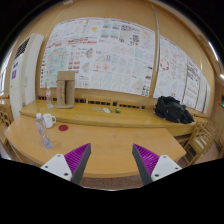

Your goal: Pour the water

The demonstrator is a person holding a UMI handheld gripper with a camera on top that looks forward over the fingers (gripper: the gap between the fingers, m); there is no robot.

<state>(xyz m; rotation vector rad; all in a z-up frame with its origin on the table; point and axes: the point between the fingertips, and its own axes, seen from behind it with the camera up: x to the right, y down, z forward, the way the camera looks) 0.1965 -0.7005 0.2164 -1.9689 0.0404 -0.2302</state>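
Note:
My gripper (111,163) is open and empty, its two fingers with purple pads (76,158) held over the near part of a round wooden table (115,140). At the table's far left stands a white mug (48,120) with a clear bottle (42,131) just in front of it. Both are well ahead and left of the fingers. A small pink round thing (63,128) lies on the table right of the mug.
A wooden counter (110,110) runs behind the table, with a cardboard box (65,88) and a black bag (173,109) on it. Posters cover the wall (105,50). A chair (201,135) stands at the right.

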